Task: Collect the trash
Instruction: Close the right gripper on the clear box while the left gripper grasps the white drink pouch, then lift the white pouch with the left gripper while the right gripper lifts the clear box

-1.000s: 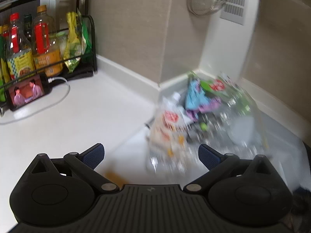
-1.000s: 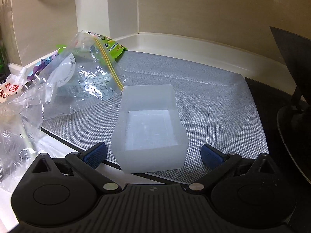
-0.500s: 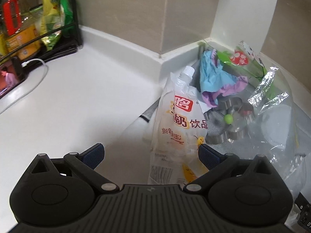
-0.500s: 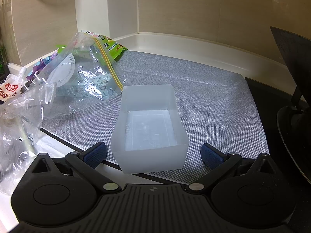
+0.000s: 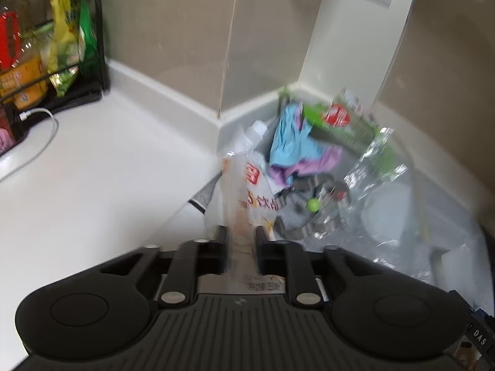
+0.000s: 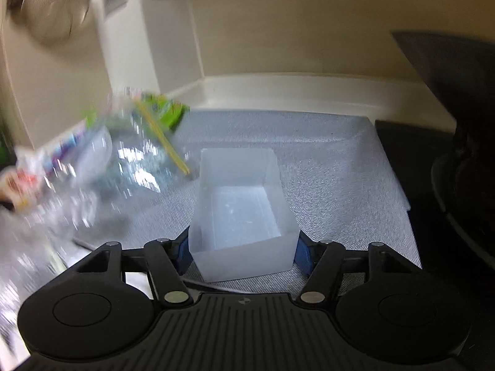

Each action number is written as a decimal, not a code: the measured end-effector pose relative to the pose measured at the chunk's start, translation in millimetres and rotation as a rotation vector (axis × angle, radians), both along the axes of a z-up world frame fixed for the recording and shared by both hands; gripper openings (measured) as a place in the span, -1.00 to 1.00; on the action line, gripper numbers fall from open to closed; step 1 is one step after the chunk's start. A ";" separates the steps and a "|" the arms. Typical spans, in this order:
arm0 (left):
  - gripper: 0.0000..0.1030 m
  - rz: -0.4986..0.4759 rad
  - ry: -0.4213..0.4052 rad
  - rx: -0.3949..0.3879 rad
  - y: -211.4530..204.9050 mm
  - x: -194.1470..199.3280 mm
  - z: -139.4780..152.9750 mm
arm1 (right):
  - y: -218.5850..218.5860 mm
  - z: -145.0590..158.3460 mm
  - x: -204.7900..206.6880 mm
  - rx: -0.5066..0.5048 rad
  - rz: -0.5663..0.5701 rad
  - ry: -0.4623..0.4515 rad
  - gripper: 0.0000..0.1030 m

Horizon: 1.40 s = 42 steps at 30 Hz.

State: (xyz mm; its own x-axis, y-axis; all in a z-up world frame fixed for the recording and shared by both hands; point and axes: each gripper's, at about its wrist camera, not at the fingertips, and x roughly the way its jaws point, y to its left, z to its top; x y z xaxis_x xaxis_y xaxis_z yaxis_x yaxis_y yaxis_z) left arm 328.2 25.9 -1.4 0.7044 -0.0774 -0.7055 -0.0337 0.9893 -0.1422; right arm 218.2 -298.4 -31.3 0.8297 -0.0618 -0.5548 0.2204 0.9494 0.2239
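My left gripper is shut on a white drink pouch with red and orange print and a white spout. Behind the pouch lies a heap of trash: a blue and purple wrapper, a green packet, a metal cutter and a clear zip bag. My right gripper is shut on the near end of a translucent white plastic box, which stands on a grey mat. The zip bag shows blurred to the box's left.
A black rack with bottles and packets stands at the far left on the white counter, with a white cable beside it. A black pan sits right of the mat. Walls close the corner behind.
My left gripper has closed on the drink pouch. My right gripper has moved forward and closed on the plastic box. The zip bag is blurred with motion.
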 end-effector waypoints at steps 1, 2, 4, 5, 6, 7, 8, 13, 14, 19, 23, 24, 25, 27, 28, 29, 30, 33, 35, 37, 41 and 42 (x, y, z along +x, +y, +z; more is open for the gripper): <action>-0.72 -0.001 -0.014 -0.006 1.2 -5.0 4.6 | -1.1 2.1 -2.0 0.005 -0.009 -0.025 0.26; -0.72 0.002 -0.027 -0.012 2.7 -10.3 8.6 | -1.3 4.2 -4.1 0.001 -0.016 -0.052 0.26; -0.72 0.011 -0.053 -0.017 5.3 -21.2 17.1 | -1.6 8.3 -7.5 0.002 -0.021 -0.101 0.26; -0.72 0.020 -0.069 -0.017 7.4 -26.5 21.8 | -2.1 9.6 -9.1 0.004 -0.022 -0.123 0.26; -0.72 0.028 -0.084 -0.022 9.9 -31.8 26.4 | -2.7 10.5 -10.0 0.005 -0.024 -0.135 0.26; -0.72 0.035 -0.097 -0.029 12.6 -37.9 31.0 | -3.5 11.2 -10.5 0.006 -0.026 -0.144 0.26; -0.72 0.043 -0.111 -0.032 14.8 -44.0 35.3 | -4.6 11.3 -10.3 0.008 -0.025 -0.149 0.26; -0.72 0.065 -0.180 -0.062 32.4 -83.1 54.3 | -4.4 16.0 -16.1 -0.013 -0.026 -0.206 0.26; -0.72 0.059 -0.188 -0.066 34.9 -93.5 57.4 | -2.6 16.6 -16.0 -0.022 -0.021 -0.216 0.26; -0.72 0.005 -0.228 -0.099 41.2 -136.6 69.2 | -1.0 16.2 -15.5 -0.024 -0.006 -0.216 0.26; -0.72 -0.006 -0.240 -0.123 44.6 -164.8 75.9 | -2.8 15.6 -16.6 -0.010 -0.015 -0.215 0.25; -0.72 -0.008 -0.247 -0.123 46.6 -173.0 77.1 | -2.4 16.0 -17.3 -0.014 -0.018 -0.220 0.25; -0.72 -0.008 -0.253 -0.121 48.7 -181.3 78.5 | -1.3 16.1 -17.8 -0.020 -0.018 -0.225 0.24; -0.72 -0.006 -0.265 -0.114 54.4 -197.0 81.1 | 0.6 16.4 -19.3 -0.030 -0.016 -0.234 0.24; -0.72 -0.002 -0.272 -0.107 56.5 -203.8 82.0 | 0.5 16.3 -18.8 -0.031 -0.015 -0.234 0.24; -0.72 0.004 -0.276 -0.100 58.6 -210.2 82.9 | -0.1 16.1 -19.2 -0.031 -0.015 -0.235 0.24; -0.72 0.009 -0.278 -0.097 62.0 -214.8 83.7 | 0.1 15.9 -19.8 -0.032 -0.016 -0.237 0.24; -0.72 0.023 -0.283 -0.103 68.9 -230.7 84.2 | 1.2 16.5 -20.9 -0.038 -0.010 -0.247 0.23; -0.72 0.032 -0.285 -0.105 73.4 -241.6 84.1 | 2.6 18.2 -23.7 -0.045 -0.003 -0.277 0.23; -0.72 0.039 -0.289 -0.096 78.0 -253.2 84.3 | 2.0 19.7 -28.1 -0.038 -0.001 -0.311 0.23; -0.72 0.041 -0.296 -0.100 88.6 -275.0 83.8 | 5.0 30.6 -43.0 -0.043 -0.030 -0.314 0.23; -0.72 0.042 -0.297 -0.105 91.1 -280.1 83.1 | 7.6 35.4 -50.8 -0.051 -0.030 -0.323 0.23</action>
State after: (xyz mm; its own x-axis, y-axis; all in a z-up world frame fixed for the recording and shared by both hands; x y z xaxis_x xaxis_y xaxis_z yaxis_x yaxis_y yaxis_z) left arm 48.0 117.0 81.7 0.8825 -0.1056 -0.4582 -0.0158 0.9673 -0.2532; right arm 167.4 -290.8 4.1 0.9596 -0.1102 -0.2590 0.1742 0.9553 0.2388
